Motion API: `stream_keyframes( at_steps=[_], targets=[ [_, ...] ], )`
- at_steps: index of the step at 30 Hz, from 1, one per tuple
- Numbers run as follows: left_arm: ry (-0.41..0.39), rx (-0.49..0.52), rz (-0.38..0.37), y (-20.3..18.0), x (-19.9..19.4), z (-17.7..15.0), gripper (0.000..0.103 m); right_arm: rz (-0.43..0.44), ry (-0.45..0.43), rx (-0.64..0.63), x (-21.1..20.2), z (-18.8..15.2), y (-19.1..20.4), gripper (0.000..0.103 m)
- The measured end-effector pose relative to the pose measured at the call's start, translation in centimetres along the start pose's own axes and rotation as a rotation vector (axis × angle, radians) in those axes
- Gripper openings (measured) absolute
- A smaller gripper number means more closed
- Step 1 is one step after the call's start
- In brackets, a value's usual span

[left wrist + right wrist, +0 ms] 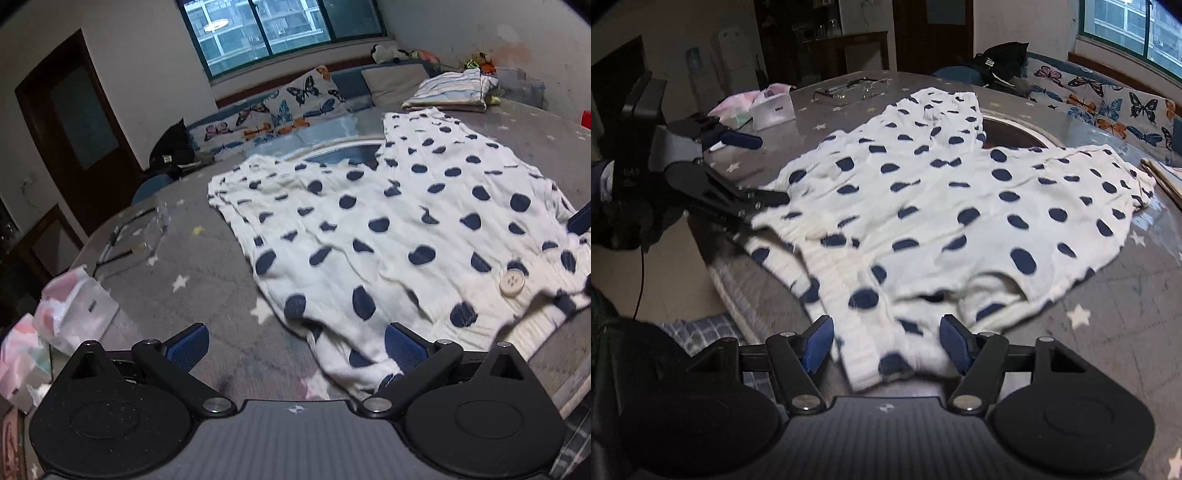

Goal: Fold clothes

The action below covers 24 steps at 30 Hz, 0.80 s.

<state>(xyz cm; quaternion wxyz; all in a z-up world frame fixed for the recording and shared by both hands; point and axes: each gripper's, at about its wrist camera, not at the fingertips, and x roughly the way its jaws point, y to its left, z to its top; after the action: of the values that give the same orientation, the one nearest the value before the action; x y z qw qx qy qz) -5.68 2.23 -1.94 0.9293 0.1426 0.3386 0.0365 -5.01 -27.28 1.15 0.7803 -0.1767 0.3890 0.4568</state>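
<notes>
the polka-dot garment [923,206] lies spread on the bench [1108,302], its waistband at the near edge. left gripper [295,347] fingers stand wide over its near corner; right gripper [886,343] fingers straddle the waistband, not yet gripping.

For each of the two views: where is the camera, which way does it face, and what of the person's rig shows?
Left wrist: on the left gripper, facing across the polka-dot garment toward the window; its own open fingers show.
Right wrist: on the right gripper, facing over the garment's ribbed hem toward a dark cabinet; the left gripper appears at left, hem between open fingers.
Shared: garment, grey star-print table, butterfly cushion.
</notes>
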Motion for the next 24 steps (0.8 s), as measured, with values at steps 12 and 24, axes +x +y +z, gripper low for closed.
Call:
stream_keyframes(
  at_steps=[12, 24],
  targets=[
    [0.005, 0.036, 0.003, 0.7, 0.1, -0.1, 0.103, 0.051, -0.017, 0.038, -2.2, 1.3, -1.1, 0.066],
    [0.019, 0.056, 0.007, 1.0, 0.1, 0.1, 0.103, -0.087, -0.105, 0.156, 1.0, 5.0, -8.2, 0.066]
  ],
)
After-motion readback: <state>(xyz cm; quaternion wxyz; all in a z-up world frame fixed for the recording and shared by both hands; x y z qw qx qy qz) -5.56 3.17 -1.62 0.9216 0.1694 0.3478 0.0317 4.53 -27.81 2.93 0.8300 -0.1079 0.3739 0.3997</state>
